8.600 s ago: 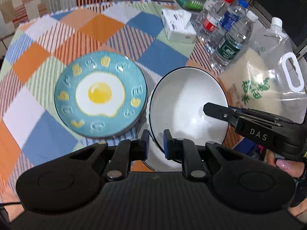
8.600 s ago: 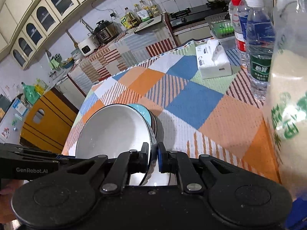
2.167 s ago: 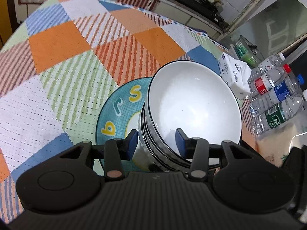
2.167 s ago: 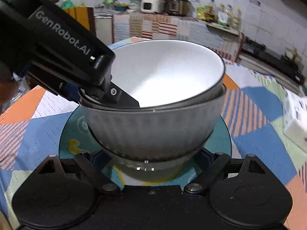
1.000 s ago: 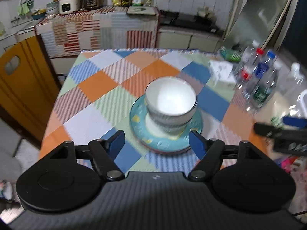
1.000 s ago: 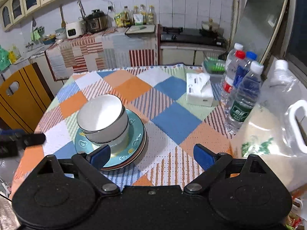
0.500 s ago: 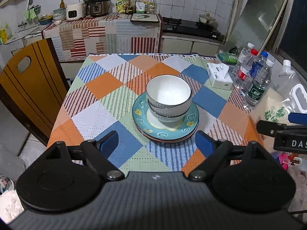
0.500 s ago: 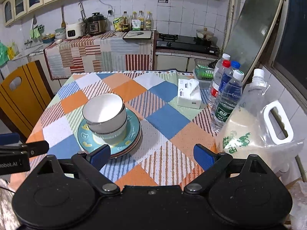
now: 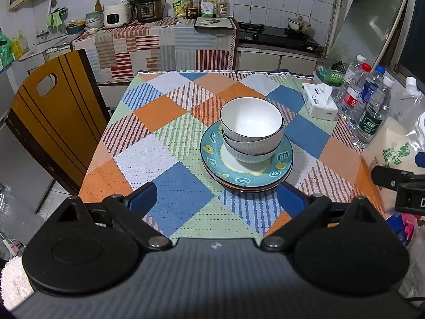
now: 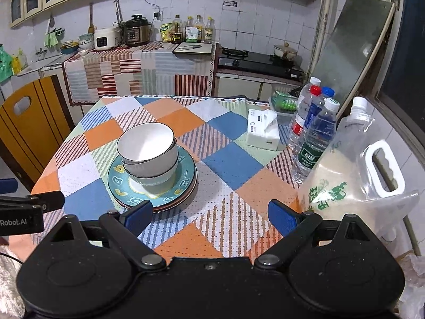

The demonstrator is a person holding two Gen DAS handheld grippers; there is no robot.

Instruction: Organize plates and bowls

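Two white ribbed bowls (image 9: 251, 130) sit nested on a teal plate (image 9: 279, 167) with yellow letters, which tops a stack of plates in the middle of the checked tablecloth. The bowls (image 10: 147, 151) and the plate stack (image 10: 183, 183) also show in the right wrist view. My left gripper (image 9: 215, 196) is open and empty, held back above the table's near edge. My right gripper (image 10: 209, 214) is open and empty, also back from the stack. Each gripper's tip shows in the other's view.
A tissue box (image 10: 263, 130), three water bottles (image 10: 313, 133) and a clear jug of rice (image 10: 356, 180) stand along the table's right side. A green basket (image 10: 284, 99) is behind them. A wooden chair (image 9: 53, 114) stands at the left.
Both grippers let go of the bowls, set on the plate stack, opened wide and drew back and up from the table. The stack has stayed still.
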